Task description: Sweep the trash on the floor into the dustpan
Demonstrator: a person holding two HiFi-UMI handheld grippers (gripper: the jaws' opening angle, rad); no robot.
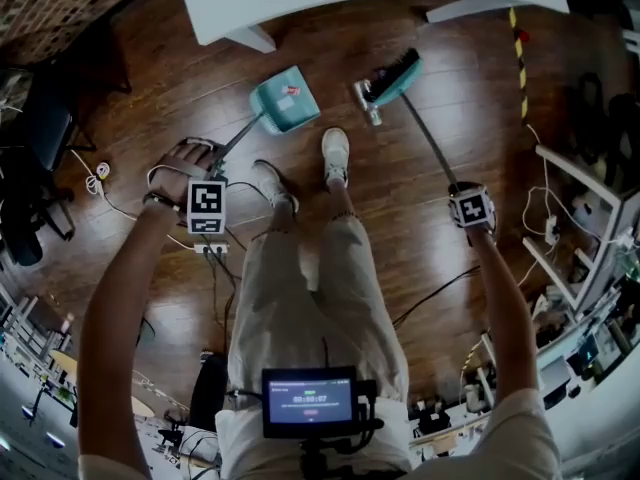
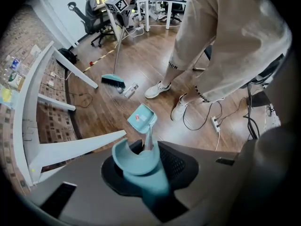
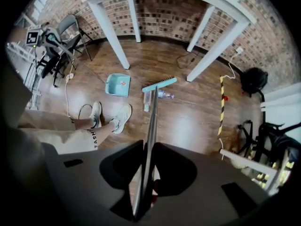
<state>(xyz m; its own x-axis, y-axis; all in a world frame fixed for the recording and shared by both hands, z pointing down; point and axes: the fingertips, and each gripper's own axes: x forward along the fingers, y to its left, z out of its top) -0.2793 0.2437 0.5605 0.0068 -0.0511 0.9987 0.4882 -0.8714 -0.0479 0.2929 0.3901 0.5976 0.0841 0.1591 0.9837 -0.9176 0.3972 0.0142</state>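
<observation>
My left hand-held gripper point(image 2: 148, 149) clamps the one dustpan point(image 1: 284, 100) by its handle, my right hand-held gripper point(image 3: 144, 173) the one broom point(image 1: 395, 76); one bottle point(image 1: 366, 102) lies upper centre, beyond both.

One teal dustpan point(image 1: 283, 103), one broom point(image 1: 398, 74).

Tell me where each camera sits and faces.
Head view: on the person's head, facing steeply down at the floor; shows both forearms, legs, left gripper, right gripper.
Left gripper view: on the left gripper, looking down the dustpan handle; legs show.
Right gripper view: on the right gripper, looking down the broom handle; legs show.
Shared: all three show dustpan and broom.
</observation>
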